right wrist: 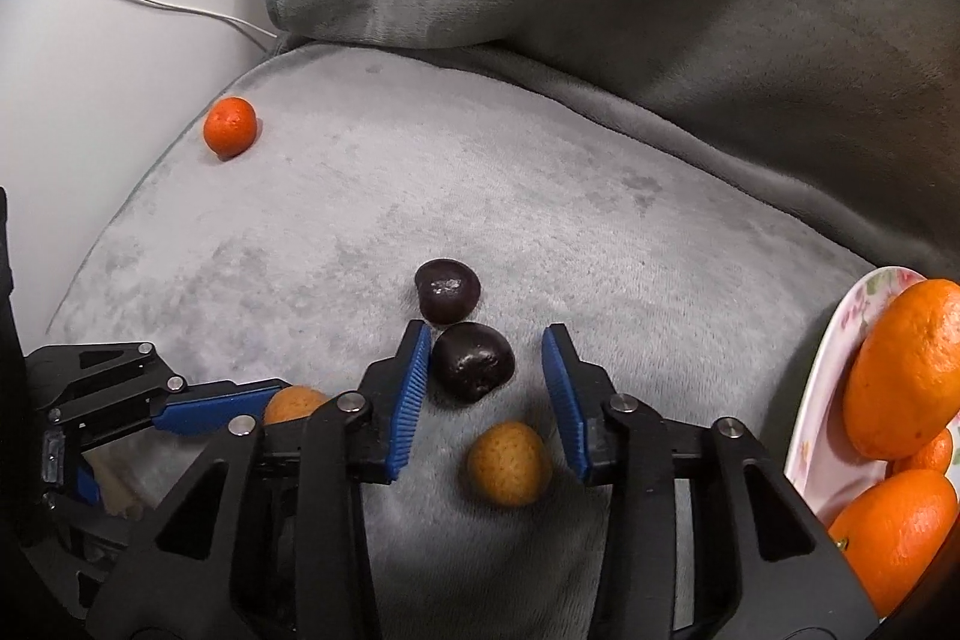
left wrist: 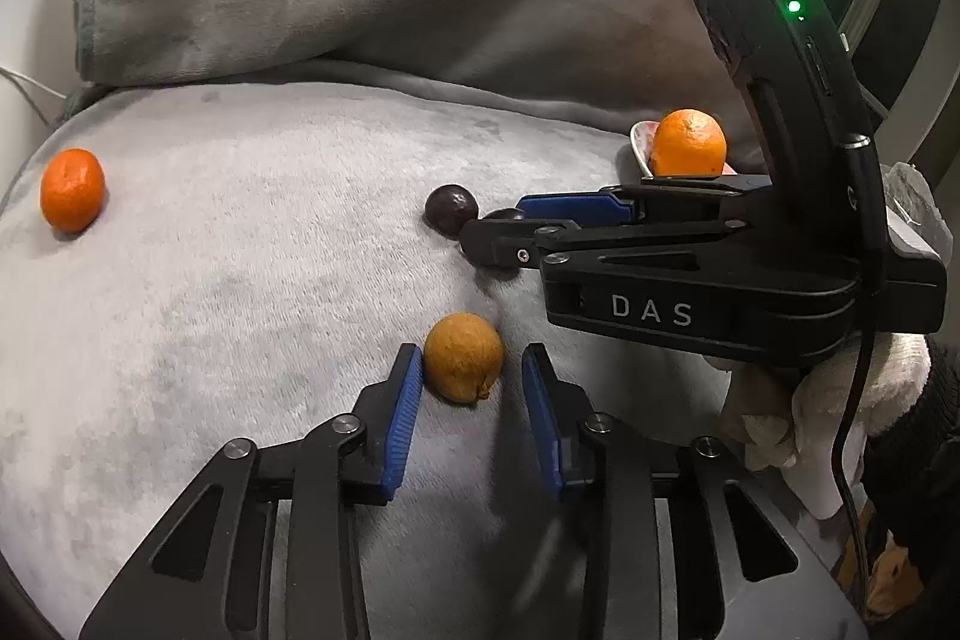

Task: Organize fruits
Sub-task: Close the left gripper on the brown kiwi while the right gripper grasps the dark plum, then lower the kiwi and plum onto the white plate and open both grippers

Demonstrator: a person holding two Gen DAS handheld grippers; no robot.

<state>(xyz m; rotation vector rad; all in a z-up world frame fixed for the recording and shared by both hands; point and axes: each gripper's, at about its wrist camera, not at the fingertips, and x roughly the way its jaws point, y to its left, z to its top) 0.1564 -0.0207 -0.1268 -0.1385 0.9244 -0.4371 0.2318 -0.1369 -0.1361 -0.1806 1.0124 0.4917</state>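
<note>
Left gripper (left wrist: 467, 370) round one yellow fruit (left wrist: 463, 357), two dark plums (right wrist: 449, 290)

Open grey cushion (right wrist: 540, 196) toward the far tangerine (right wrist: 230, 126); two dark fruits (right wrist: 448, 290) mid-way, plate (right wrist: 807, 400) right.

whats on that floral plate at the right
Three oranges show on the floral plate; the frame's edge cuts the rest off, and the plate's surface beneath them is covered.

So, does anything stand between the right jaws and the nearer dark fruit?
No: the jaws of the right gripper already flank the nearer dark fruit, one pad right beside it. A small yellow fruit also lies between them, closer to the camera.
</note>
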